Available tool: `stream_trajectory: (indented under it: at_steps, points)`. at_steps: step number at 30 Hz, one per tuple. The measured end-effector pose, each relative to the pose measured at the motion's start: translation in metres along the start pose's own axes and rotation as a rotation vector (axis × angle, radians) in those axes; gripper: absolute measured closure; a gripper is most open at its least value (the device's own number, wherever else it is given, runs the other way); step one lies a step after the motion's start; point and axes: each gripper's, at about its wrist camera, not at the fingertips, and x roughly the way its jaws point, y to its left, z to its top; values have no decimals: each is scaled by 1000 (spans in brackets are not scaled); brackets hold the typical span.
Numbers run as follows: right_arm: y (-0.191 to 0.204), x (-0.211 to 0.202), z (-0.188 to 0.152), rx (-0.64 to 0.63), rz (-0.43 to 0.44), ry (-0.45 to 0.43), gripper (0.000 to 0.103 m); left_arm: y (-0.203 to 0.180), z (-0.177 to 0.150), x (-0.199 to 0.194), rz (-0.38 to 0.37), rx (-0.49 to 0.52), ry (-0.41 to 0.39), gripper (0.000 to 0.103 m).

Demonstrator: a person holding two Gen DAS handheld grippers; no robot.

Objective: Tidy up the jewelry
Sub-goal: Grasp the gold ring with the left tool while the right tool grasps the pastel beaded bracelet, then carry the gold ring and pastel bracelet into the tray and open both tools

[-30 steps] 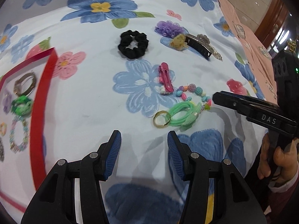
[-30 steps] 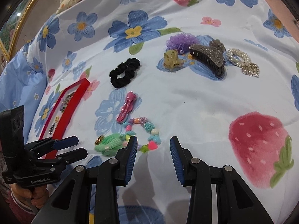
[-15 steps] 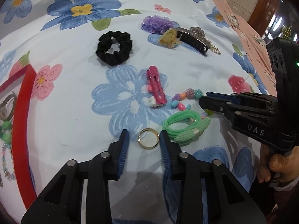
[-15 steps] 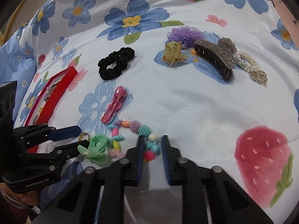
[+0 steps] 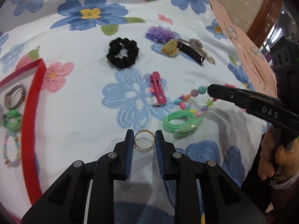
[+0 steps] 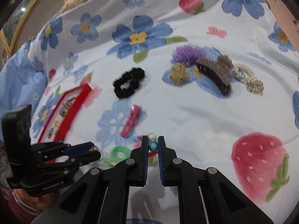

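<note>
Through my left claw's camera, my left claw [image 5: 144,142] has its jaws closing on the thin gold ring [image 5: 144,142], which sits edge to edge between the two blue pads [image 5: 130,145]. The pads look to be touching its rim on both sides, so I count it as gripped, but barely. A hard round band pinched across its width could pop out sideways or tip flat onto the bedsheet [image 5: 78,100] if I lift before the squeeze is firm. The green hair tie [image 5: 182,124] lies just beside the ring, and I judge its loops could catch on my right pad and drag along. The red tray [image 5: 30,123], where sorted pieces already lie, waits off to the left; tilting on the way there could drop the ring into the folds of the cloth.

Through my right claw's camera, my right claw [image 6: 153,145] is pinched almost fully together on the bead bracelet [image 6: 152,146], with a blue bead and a pale one showing in the narrow gap. I hold only one or two beads, so the string carries the rest; a sharp pull could slip the bead free or strain the cord. The bracelet's far end lies near the green hair tie and the pink hair clip [image 6: 130,121], and lifting could snag or shift either. My left claw works close by on the left, so crossing paths toward the tray risks a knock.
</note>
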Motion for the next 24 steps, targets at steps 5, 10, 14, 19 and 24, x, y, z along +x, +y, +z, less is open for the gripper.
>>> stream_trajectory:
  at_steps: [5, 10, 14, 19, 24]
  points:
    - [10, -14, 6, -4, 24, -37, 94, 11, -4, -22, 6, -47, -45, 82]
    - [22, -22, 9, -16, 43, -58, 94, 21, -8, -44, 16, -72, -84, 82]
    - [35, -26, 11, -35, 55, -72, 94, 29, -10, -58, 26, -96, -110, 82]
    - [55, -26, 13, -64, 86, -74, 94, 43, -16, -72, 42, -129, -132, 82]
    - [72, -25, 14, -87, 118, -71, 94, 55, -23, -85, 62, -161, -151, 82]
